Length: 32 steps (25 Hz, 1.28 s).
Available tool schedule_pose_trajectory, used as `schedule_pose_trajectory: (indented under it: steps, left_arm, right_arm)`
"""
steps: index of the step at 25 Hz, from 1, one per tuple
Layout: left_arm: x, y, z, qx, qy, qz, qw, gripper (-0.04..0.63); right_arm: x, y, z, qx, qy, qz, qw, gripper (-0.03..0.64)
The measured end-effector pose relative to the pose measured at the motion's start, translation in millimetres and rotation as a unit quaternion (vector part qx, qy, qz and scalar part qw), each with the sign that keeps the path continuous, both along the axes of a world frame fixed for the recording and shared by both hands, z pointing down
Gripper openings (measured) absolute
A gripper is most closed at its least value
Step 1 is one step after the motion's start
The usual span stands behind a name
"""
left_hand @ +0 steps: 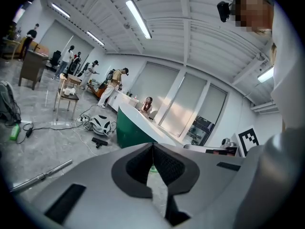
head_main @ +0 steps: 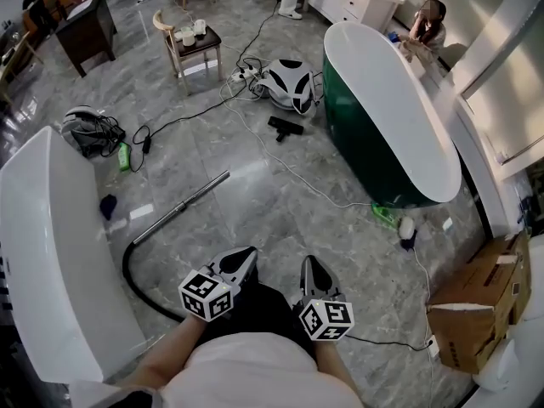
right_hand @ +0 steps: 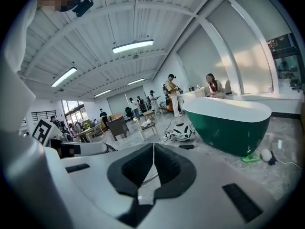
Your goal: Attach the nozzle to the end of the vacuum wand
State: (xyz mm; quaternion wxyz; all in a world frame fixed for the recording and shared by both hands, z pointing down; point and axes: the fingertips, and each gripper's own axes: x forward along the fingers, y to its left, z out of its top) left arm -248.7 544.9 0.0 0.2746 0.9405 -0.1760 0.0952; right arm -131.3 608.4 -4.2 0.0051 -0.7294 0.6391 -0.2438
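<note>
The metal vacuum wand (head_main: 183, 206) lies slanted on the grey floor, and a black hose (head_main: 136, 283) curves from its near end. The black nozzle (head_main: 286, 127) lies farther off, beside the white-and-black vacuum body (head_main: 289, 83). Both grippers are held low in front of the person, well short of the wand and nozzle. My left gripper (head_main: 246, 255) is shut and empty, its jaws meeting (left_hand: 153, 147). My right gripper (head_main: 309, 264) is shut and empty too (right_hand: 153, 149). The left gripper view shows the nozzle (left_hand: 99, 141) and the wand (left_hand: 40, 175); the right gripper view shows the nozzle (right_hand: 186, 147).
A green bathtub (head_main: 348, 117) stands at the right and a white tub (head_main: 51, 245) at the left. Cables trail from the vacuum body across the floor. A cardboard box (head_main: 476, 304) sits at the lower right. A stool (head_main: 191, 45), a backpack (head_main: 85, 130) and several people are farther back.
</note>
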Motion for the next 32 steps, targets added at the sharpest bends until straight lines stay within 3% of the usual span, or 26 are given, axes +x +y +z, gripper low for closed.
schedule_pose_trajectory:
  steps: [10,19,32]
  left_arm:
    - [42,-48,8,-0.011,0.009,-0.004,0.9999,0.011]
    - [85,-145,-2,-0.016,0.022,-0.013,0.9996,0.011]
    - [147,-275,2,-0.017,0.013,0.027,0.9994,0.011]
  right_arm:
    - [33,-49,7,-0.007,-0.001,-0.019,1.000,0.017]
    - [73,-135,-4,-0.007,-0.005,-0.023,1.000,0.017]
    - [123,-263,0,-0.025,-0.012,-0.020,0.999,0.017]
